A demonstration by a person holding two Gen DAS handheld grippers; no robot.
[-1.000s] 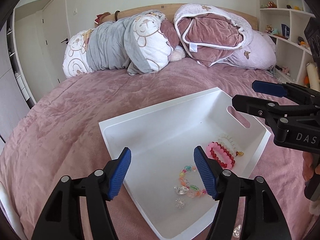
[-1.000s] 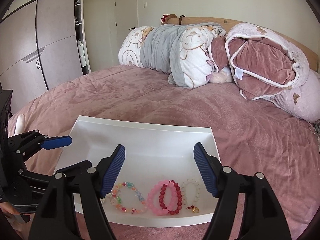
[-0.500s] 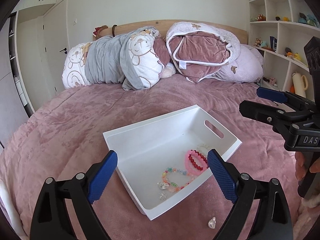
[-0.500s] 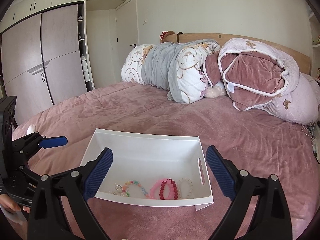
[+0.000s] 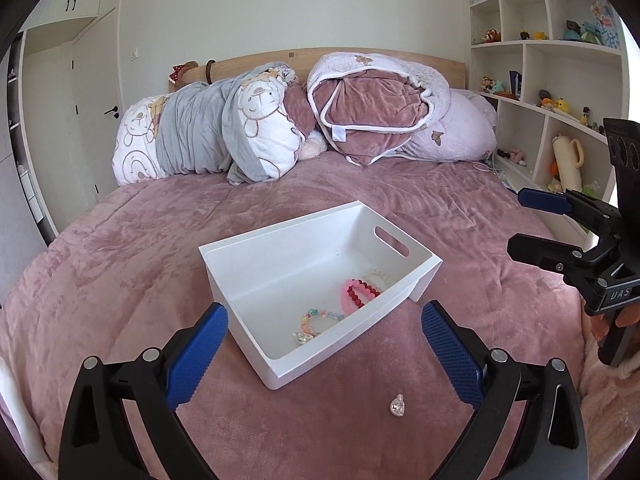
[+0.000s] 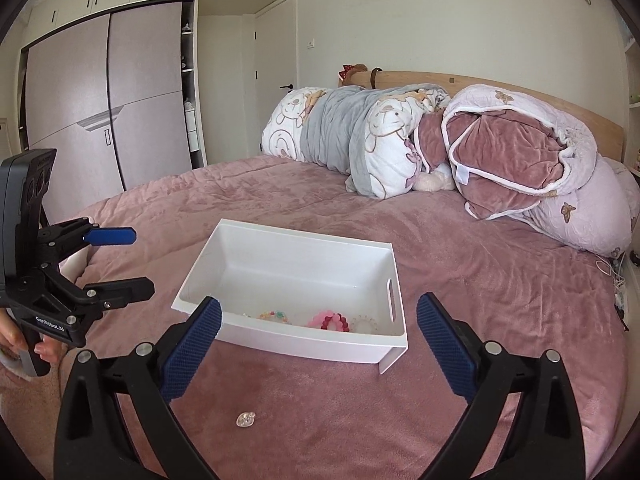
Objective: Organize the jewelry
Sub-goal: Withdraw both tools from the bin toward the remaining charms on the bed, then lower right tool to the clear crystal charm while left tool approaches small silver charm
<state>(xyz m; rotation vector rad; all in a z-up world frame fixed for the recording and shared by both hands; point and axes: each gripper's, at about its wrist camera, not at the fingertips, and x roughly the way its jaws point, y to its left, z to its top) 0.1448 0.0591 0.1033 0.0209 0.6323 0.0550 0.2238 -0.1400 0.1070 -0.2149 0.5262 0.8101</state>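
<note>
A white bin (image 5: 256, 250) (image 6: 280, 236) sits on the pink bed. Inside lie a pastel bead bracelet (image 5: 318, 317) (image 6: 274, 315), a pink and red bracelet (image 5: 358, 296) (image 6: 332, 320) and a pale bracelet (image 5: 378, 276) (image 6: 365, 322). A small clear bead (image 5: 397, 404) (image 6: 245, 420) lies on the bedspread in front of the bin. My left gripper (image 5: 324, 356) is open and empty, held back from the bin; it also shows in the right wrist view (image 6: 126, 262). My right gripper (image 6: 318, 350) is open and empty; it also shows in the left wrist view (image 5: 528, 222).
Rolled quilts and pillows (image 5: 280, 128) are piled at the headboard. A shelf unit with toys (image 5: 552, 80) stands right of the bed. A wardrobe (image 6: 104, 100) and a door (image 6: 276, 76) stand on the left side. The pink bedspread (image 6: 480, 280) surrounds the bin.
Both grippers have pulled back and up from the bin and opened wider. The bin now looks smaller, and the clear bead on the bedspread has come into view.
</note>
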